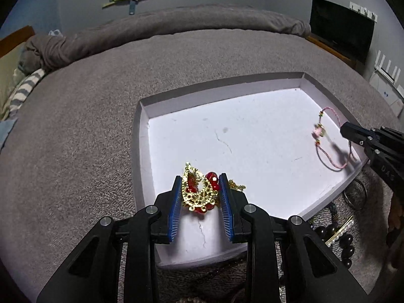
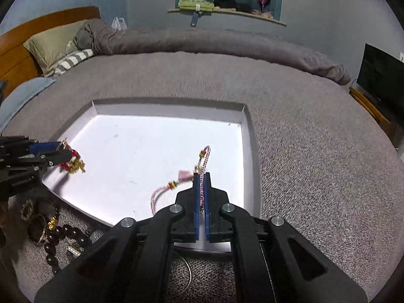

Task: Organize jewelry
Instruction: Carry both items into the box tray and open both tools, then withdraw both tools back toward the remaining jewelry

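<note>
A shallow white tray (image 1: 252,136) lies on the grey bedspread. My left gripper (image 1: 200,189) is shut on a gold earring with red beads (image 1: 198,193) and holds it over the tray's near left part; it also shows in the right wrist view (image 2: 72,161). My right gripper (image 2: 202,176) is shut on a pink cord bracelet (image 2: 176,184) with a pink charm, held over the tray's (image 2: 164,139) near right part. The bracelet hangs from that gripper in the left wrist view (image 1: 325,139).
Loose jewelry lies on the bedspread in front of the tray: dark bead bracelets (image 2: 60,237), a metal bangle (image 1: 356,194), a pearl piece (image 1: 341,232) and a thin ring (image 2: 185,275). Pillows (image 2: 55,43) lie at the far left. A black TV (image 1: 341,32) stands at the right.
</note>
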A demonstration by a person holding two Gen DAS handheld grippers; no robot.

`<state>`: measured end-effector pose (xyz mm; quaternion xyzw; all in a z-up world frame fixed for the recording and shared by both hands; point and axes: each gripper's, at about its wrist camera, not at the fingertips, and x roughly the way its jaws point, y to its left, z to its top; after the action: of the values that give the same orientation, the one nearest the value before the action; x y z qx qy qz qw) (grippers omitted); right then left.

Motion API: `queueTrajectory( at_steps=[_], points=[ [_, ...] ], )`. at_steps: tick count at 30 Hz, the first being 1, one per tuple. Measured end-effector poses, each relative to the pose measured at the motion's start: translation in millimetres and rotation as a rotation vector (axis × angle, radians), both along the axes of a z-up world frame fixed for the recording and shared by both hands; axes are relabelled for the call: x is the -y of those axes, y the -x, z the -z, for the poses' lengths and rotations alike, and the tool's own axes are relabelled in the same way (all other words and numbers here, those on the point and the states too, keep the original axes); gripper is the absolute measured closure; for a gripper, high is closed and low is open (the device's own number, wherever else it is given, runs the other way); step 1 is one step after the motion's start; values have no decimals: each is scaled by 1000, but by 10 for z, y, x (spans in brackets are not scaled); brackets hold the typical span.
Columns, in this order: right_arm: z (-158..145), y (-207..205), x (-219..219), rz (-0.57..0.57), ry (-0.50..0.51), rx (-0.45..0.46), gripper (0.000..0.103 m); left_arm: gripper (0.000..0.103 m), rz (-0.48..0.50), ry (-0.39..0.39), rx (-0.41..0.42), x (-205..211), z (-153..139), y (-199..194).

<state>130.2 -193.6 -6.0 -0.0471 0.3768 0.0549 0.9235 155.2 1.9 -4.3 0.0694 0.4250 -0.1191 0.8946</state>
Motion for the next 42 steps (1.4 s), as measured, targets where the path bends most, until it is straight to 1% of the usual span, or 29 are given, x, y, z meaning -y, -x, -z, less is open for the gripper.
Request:
queueTrajectory(
  at_steps=[3,10,13,14,15,16,17,18,19,22,23,24,25,26,27,28,29,30,31,32,33,34,36,39,42],
  points=[
    [34,-18,6,4,2,-13,100,73,-1,-1,-1,8,9,-3],
    [8,-34,36,12,-1,-6,100,56,-7,-1,2,-3,12,-3],
    [-6,-17,43,12,-7,-3,98,52,-6,2,11,9,-2,6],
    [-10,-8,49,14,-10,0,96,50,-6,2,13,2,-5,19],
    [-19,-1,54,15,-14,4,87,46,-8,4,16,-9,-12,33],
    [-37,15,63,17,-22,12,80,42,-9,4,23,-6,-22,43],
    [-55,31,70,20,-29,23,67,39,-9,4,29,-7,-30,51],
    [-77,46,73,23,-32,36,65,35,-10,3,34,-10,-40,62],
    [-109,62,77,24,-36,51,65,31,-10,6,40,-9,-50,71],
    [-190,103,87,28,-53,89,64,28,-10,11,47,-9,-71,82],
    [-204,120,93,30,-56,96,61,27,-10,11,49,-10,-75,87],
    [-222,132,98,31,-60,105,56,26,-11,11,52,-8,-81,94],
    [-240,145,105,36,-64,115,53,24,-11,10,54,-7,-86,94],
    [-252,154,110,39,-67,120,45,23,-11,11,57,-6,-91,98],
    [-259,163,112,38,-68,121,40,22,-11,12,60,-4,-96,104],
    [-263,177,119,43,-67,124,38,21,-13,12,61,-6,-96,107],
    [-269,188,128,49,-67,126,34,21,-16,12,62,-8,-97,109],
    [-270,203,139,54,-70,128,27,19,-19,13,63,-5,-99,110],
    [-279,224,152,61,-74,134,24,16,-22,17,65,-8,-106,120],
    [-298,254,168,72,-77,146,17,14,-26,20,69,-11,-116,135],
    [-311,271,176,77,-78,153,13,12,-27,21,73,-12,-125,147],
    [-333,283,172,83,-79,162,12,10,-29,22,85,-14,-146,177],
    [-369,332,193,96,-85,182,5,8,-33,15,105,-14,-183,223],
    [-404,392,202,102,-100,198,5,7,-43,32,135,-47,-246,303],
    [-416,451,205,106,-105,205,5,6,-57,74,156,-97,-303,385]
  ],
)
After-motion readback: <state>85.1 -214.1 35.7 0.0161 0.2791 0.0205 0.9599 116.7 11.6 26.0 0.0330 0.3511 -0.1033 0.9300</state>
